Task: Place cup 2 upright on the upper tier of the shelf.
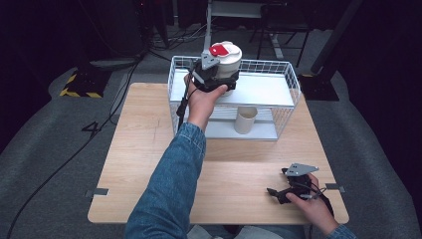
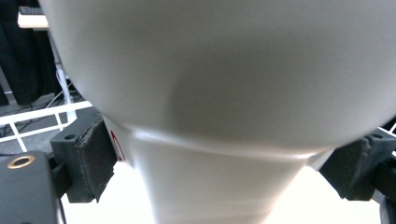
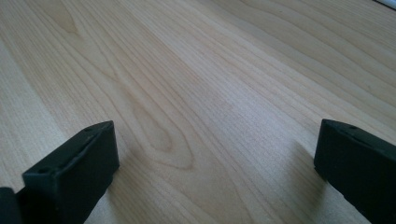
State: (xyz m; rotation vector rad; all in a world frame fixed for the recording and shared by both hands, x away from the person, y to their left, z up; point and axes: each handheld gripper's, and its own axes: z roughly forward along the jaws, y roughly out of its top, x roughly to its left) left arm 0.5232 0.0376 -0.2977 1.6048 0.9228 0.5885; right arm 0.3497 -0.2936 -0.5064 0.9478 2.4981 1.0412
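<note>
A white round container (image 1: 227,60) with a red label on its lid hangs just over the top shelf (image 1: 268,90) of a white wire rack (image 1: 294,79). My left gripper (image 1: 219,74) is shut on it from the near side. In the left gripper view the container (image 2: 219,93) looms close, and the foam pads (image 2: 95,158) press on its narrower lower part. My right gripper (image 1: 276,182) lies on the wooden table (image 1: 149,149) at the front right, jaws open and pointing left. Between its black jaws (image 3: 215,158) there is just bare wood.
A beige paper cup (image 1: 245,119) stands on the rack's lower shelf, under the top shelf. The rack stands at the table's far edge. A black cable (image 1: 74,149) runs across the grey floor at the left.
</note>
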